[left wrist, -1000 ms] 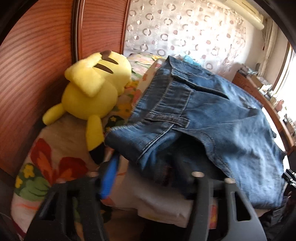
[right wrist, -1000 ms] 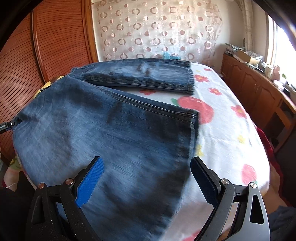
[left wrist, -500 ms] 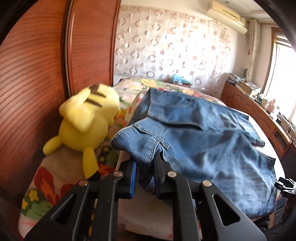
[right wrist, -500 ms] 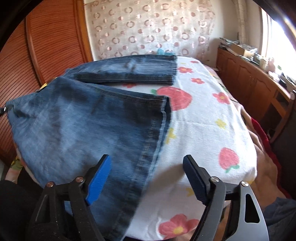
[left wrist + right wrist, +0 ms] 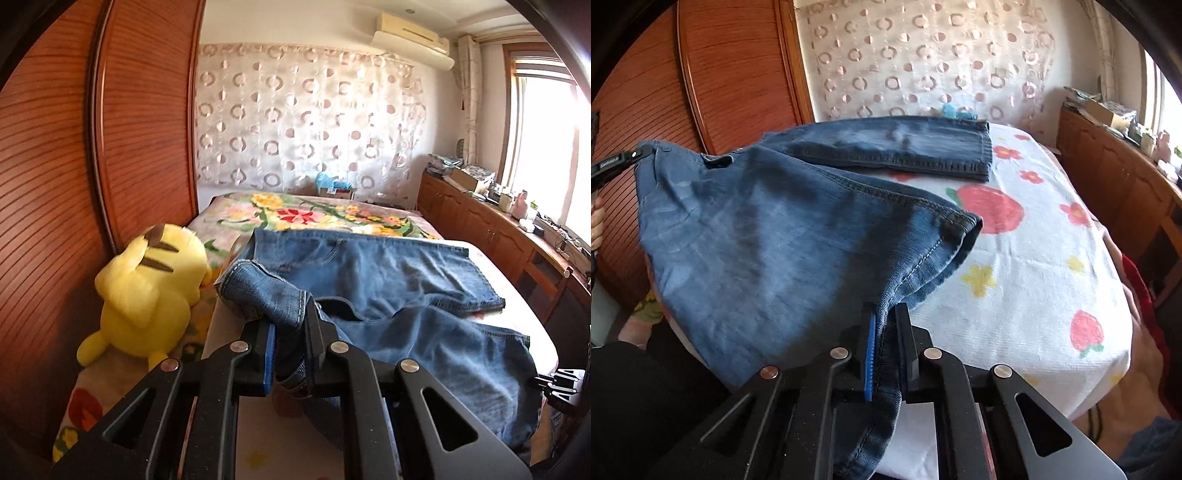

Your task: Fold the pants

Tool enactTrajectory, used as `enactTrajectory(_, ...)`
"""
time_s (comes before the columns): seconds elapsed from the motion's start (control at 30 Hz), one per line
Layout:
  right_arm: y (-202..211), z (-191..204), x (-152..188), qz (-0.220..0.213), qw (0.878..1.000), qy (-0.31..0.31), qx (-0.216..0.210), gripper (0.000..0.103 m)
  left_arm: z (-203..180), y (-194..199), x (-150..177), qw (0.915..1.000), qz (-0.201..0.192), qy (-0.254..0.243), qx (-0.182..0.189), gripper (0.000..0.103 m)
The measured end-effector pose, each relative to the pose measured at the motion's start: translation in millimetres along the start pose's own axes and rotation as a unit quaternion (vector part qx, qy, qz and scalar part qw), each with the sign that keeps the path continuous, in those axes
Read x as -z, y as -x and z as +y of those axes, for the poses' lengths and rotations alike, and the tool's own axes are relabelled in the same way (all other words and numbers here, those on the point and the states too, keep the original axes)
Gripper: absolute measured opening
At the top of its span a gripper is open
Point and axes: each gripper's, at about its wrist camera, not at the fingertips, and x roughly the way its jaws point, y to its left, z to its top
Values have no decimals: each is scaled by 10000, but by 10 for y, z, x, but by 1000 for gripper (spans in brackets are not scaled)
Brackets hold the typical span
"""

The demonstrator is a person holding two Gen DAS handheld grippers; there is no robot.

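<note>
beside the jeans [image 5: 388,280], left view only: yellow plush [image 5: 147,291]

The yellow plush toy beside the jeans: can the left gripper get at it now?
Probably not: the left gripper is shut on the blue denim jeans, though nothing blocks the yellow plush toy.

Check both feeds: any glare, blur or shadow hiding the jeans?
Left wrist view: window blown out white, plush slightly motion-blurred, jeans readable. Right wrist view: dark shadow bands across the jeans near the right gripper; fisheye bends the bed edges in both.
</note>
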Motion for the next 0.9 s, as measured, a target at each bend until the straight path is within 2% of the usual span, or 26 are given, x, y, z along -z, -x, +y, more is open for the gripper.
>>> enactTrajectory(0.27, 253, -26, -301, -574, 9983, 70, -83, 8, -123, 10, -277, 9994, -313, -87, 128, 13)
enactTrajectory(0.43, 341, -11, -600, -913, 9950, 403, 101, 8, -156, -62, -482, 9987, -463, -96, 181, 13)
enactTrajectory(0.57, 244, -8, -850, -1059, 9927, 541, 206, 8, -162, -162, -632, 9982, -548, -81, 226, 13)
enactTrajectory(0.73, -49, -32, -1080, -992, 9928, 606, 287, 8, -223, -334, -740, 9978, -589, -208, 205, 13)
enactTrajectory(0.9, -536, -116, -1133, -543, 9971, 447, 291, 8, -297, -566, -762, 9979, -510, -349, 186, 13)
